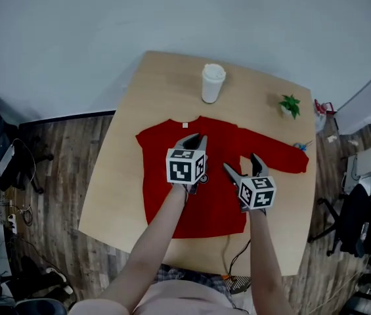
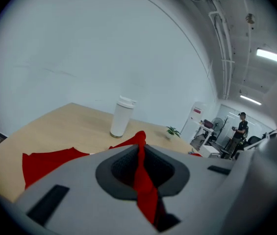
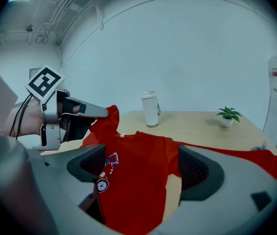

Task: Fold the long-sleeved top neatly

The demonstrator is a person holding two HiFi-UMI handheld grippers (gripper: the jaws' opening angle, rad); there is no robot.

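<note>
While the first fold is in hand, I list what the table (image 1: 116,176) carries.

- Long-sleeved top (image 1: 162,176), red: spread flat across the table's middle, collar toward the far edge, hem toward the near edge. A small printed badge shows on the chest.
- Right sleeve (image 1: 278,156): laid out straight toward the right edge, not yet folded.
- My left tongs (image 1: 192,139): clenched on a ridge of red cloth, the other sleeve's end as I judge it, held up over the top's body.
- My right tongs (image 1: 241,161): released, jaws wide apart above the body, with cloth below them but none pinched.
- Cup (image 1: 213,83), white: near the far edge, clear of the collar.
- Small plant (image 1: 290,104): by the far right corner.

Step, as I judge it: folding the left sleeve inward across the chest. Next move calls for laying that sleeve down flat without dragging the body, then letting go and sending the right tongs out for the stretched sleeve.
</note>
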